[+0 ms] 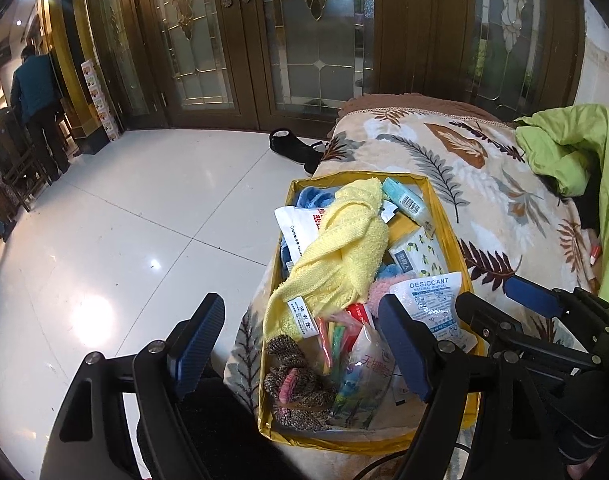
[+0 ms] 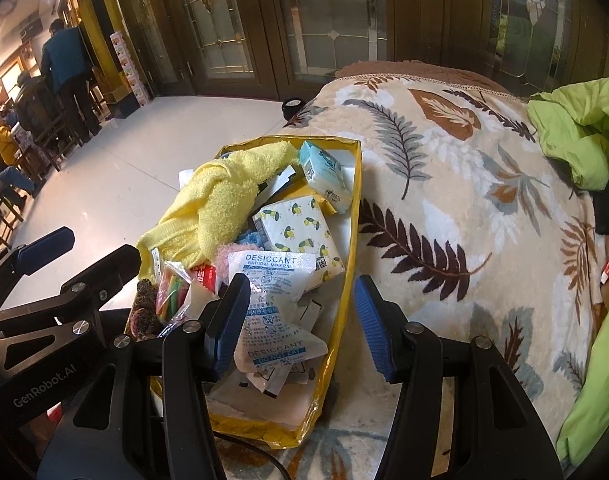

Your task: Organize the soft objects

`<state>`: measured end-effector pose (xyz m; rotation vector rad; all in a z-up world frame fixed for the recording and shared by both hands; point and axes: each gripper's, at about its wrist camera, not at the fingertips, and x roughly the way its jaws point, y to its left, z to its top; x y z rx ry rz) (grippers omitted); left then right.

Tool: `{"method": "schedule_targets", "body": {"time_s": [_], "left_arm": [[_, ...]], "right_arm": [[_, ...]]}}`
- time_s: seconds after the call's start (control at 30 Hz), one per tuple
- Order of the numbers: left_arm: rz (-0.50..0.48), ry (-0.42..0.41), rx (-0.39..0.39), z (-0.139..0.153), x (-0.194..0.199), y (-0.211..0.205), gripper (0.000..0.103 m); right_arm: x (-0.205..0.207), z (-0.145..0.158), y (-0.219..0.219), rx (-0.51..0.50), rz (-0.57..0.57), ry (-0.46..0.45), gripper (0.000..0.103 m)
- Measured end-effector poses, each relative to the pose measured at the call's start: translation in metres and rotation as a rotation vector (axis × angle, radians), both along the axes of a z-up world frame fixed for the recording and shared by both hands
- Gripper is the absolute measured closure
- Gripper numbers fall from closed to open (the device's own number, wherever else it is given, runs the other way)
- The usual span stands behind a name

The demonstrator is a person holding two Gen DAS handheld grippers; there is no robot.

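Observation:
A shallow yellow box [image 1: 444,208] [image 2: 346,240] lies on a leaf-patterned blanket, filled with soft goods. On top is a yellow towel [image 1: 336,248] [image 2: 224,196], with a desiccant packet [image 1: 432,300] [image 2: 272,280], a lemon-print tissue pack [image 1: 420,252] [image 2: 300,228] and a brown yarn ball [image 1: 296,384] around it. My left gripper [image 1: 304,344] hangs open above the box's near left corner, nothing between its pads. My right gripper [image 2: 300,324] straddles the box's right wall and the desiccant packet, its pads apart and not pressing on either.
The blanket [image 2: 444,200] covers a raised surface that ends at a white tiled floor [image 1: 124,220] on the left. A green jacket [image 1: 564,144] lies at the far right. A black shoe [image 1: 292,144] sits on the floor. People [image 1: 36,96] stand far left.

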<state>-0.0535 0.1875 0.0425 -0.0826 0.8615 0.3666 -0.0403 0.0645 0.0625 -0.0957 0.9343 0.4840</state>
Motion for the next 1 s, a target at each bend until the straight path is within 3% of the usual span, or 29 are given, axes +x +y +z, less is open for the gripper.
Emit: {"method": "schedule_targets", "body": {"time_s": [0.63, 0.8, 1.0], "left_arm": [[-0.031, -0.093, 0.019, 0.007, -0.004, -0.004, 0.023], [-0.025, -0.079, 0.037, 0.006, -0.003, -0.005, 0.023], [-0.016, -0.05, -0.005, 0.005, -0.002, -0.003, 0.023]], "right_arm": [[0.0, -0.002, -0.001, 0.009, -0.003, 0.002, 0.048], [-0.001, 0.003, -0.004, 0.025, -0.007, -0.008, 0.048], [-0.001, 0.009, -0.009, 0.035, -0.018, -0.019, 0.048]]}}
